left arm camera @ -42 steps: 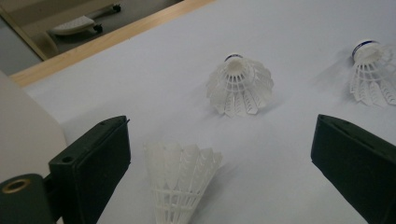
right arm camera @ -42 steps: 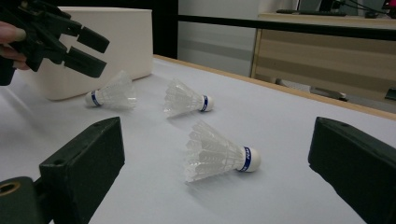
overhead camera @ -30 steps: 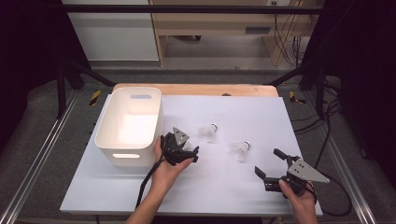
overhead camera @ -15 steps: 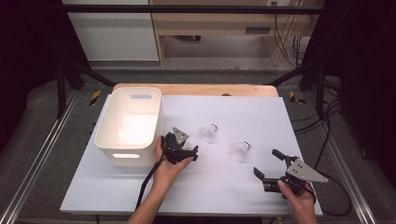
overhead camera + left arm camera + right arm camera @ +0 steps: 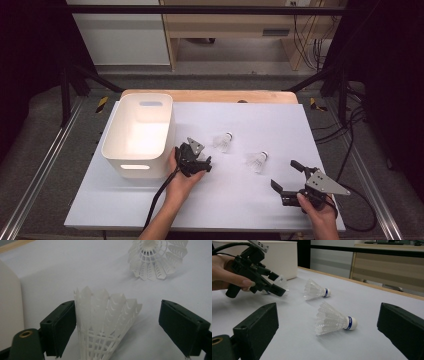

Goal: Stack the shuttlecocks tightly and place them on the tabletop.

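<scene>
White shuttlecock [image 5: 105, 325] stands between the left gripper's [image 5: 125, 327] wide-open fingers [image 5: 60, 327], ungrasped.

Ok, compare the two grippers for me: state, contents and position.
The left gripper sits beside the white bin; the right gripper sits near the table's right front corner. The left gripper's open jaws straddle a white shuttlecock without closing on it; the right gripper's open jaws are empty, with another shuttlecock lying ahead. Both are black, hand-held and open.
</scene>
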A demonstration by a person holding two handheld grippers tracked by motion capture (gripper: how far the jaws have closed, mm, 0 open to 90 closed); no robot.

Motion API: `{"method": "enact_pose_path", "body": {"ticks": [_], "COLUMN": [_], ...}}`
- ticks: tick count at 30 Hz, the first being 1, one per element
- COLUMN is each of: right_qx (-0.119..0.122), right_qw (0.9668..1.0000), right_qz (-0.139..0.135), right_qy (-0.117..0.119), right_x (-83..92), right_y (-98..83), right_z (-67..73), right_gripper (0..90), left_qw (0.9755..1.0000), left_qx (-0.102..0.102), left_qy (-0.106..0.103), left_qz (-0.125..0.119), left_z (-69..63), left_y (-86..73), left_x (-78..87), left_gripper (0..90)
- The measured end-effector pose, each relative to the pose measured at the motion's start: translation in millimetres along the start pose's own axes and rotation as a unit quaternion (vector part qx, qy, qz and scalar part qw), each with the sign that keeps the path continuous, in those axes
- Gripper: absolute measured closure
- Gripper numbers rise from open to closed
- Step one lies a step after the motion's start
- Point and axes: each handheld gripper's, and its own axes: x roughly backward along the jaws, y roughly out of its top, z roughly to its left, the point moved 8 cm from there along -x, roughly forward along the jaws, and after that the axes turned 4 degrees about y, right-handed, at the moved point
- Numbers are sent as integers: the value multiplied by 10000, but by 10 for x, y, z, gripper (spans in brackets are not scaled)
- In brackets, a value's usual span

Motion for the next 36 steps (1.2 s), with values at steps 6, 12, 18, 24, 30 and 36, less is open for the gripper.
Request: {"method": "enact_pose_path", "body": {"ticks": [6,12,18,24,30,36], "right_qx": [9,4,-20,-20,-13,-1], "right_qw": [10000,10000,10000,10000,10000,10000], "right_qz": [-10,-13,-12,-2,-3,5], "right_qy": [-2,7,13,8,8,4], "right_x": [5,7,6,6,5,5], "right_y": [0,3,0,-3,-3,-5], "right_z": [-8,-10,-12,-13,-12,-14], "right_gripper": [38,38,38,38,38,38], "left_qw": [9999,9999,10000,9999,9996,9984], "left_qx": [64,79,54,-49,-72,-247], "left_qy": [26,86,45,-26,-198,-448], "left_qz": [123,85,37,-93,-168,-245], "left_z": [9,34,36,2,-47,-134], "left_y": [-30,-14,0,34,55,71], "left_x": [-26,-1,19,50,76,138], "left_gripper": [239,358,420,446,455,462]}}
